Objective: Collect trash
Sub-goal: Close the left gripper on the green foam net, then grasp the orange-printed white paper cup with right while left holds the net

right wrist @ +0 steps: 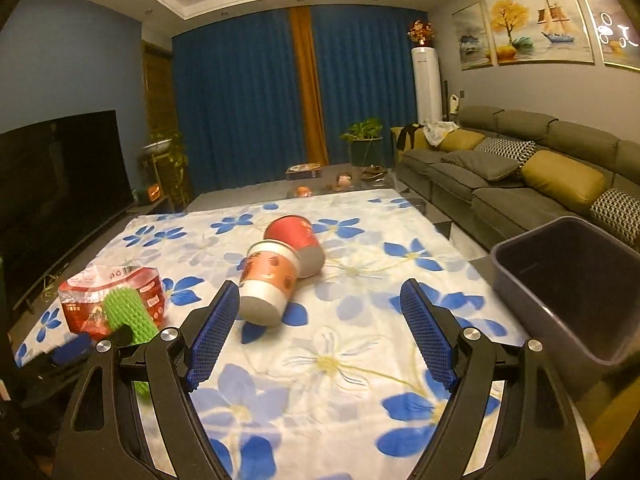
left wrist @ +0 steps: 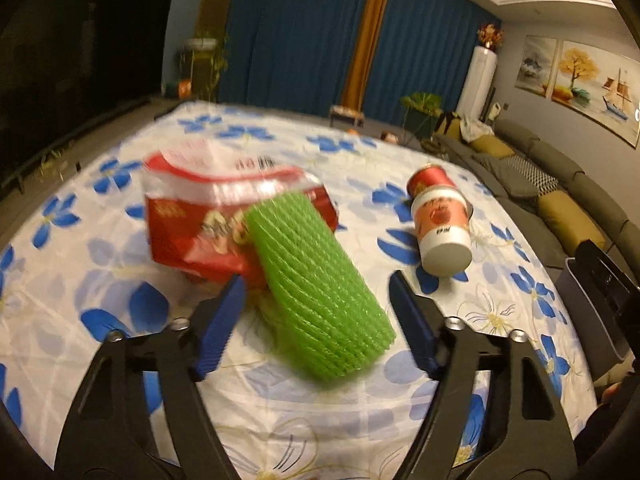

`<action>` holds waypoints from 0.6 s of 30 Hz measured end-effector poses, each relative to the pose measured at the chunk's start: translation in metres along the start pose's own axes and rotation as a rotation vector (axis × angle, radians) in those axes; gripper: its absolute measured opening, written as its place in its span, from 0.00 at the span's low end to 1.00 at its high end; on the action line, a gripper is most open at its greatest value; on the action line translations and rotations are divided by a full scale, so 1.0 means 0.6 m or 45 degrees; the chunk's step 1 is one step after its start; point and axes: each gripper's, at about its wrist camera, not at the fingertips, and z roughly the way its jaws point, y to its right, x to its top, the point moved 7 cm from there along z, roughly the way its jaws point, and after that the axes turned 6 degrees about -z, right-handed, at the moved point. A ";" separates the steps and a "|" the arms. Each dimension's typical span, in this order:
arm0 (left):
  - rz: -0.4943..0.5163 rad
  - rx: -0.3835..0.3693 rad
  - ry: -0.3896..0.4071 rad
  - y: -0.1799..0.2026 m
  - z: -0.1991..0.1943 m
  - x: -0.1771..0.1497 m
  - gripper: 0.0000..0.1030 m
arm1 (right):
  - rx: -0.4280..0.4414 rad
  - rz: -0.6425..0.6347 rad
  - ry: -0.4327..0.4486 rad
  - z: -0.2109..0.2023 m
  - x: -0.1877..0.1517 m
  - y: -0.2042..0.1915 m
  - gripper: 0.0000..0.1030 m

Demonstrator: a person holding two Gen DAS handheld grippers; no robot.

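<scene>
Straddling the green foam net [left wrist: 320, 292], the left gripper [left wrist: 318, 282] has its blue pads on either side of it with visible gaps, so nothing is clamped yet; the jaws stand apart. The net lies tilted on the flowered tablecloth [left wrist: 100, 280], its far end resting against the red snack bag [left wrist: 192, 224], which probably keeps it propped up and easy to pinch. To the right lie two nested paper cups [right wrist: 276, 276] on their sides. The right gripper [right wrist: 320, 312] hangs wide apart and empty, near those cups and aimed towards them, likely lined up for them next. The grey bin [right wrist: 560, 280] waits at the table's right edge, within reach for drops.
</scene>
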 end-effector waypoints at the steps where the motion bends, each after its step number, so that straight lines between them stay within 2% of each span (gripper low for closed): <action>1: -0.002 -0.001 -0.024 0.001 0.008 -0.002 0.57 | 0.003 -0.005 -0.006 0.008 0.001 -0.005 0.78; 7: -0.017 -0.042 -0.126 0.004 0.041 -0.018 0.25 | 0.016 -0.014 -0.034 0.042 0.002 -0.015 0.78; 10: -0.016 -0.055 -0.125 0.004 0.044 -0.017 0.12 | 0.019 -0.020 -0.047 0.055 0.000 -0.020 0.78; 14: 0.010 -0.095 -0.081 0.016 0.025 -0.008 0.09 | 0.026 -0.021 -0.066 0.071 0.000 -0.028 0.78; 18: 0.070 -0.141 0.024 0.038 -0.017 0.022 0.09 | 0.033 -0.021 -0.085 0.089 0.001 -0.037 0.78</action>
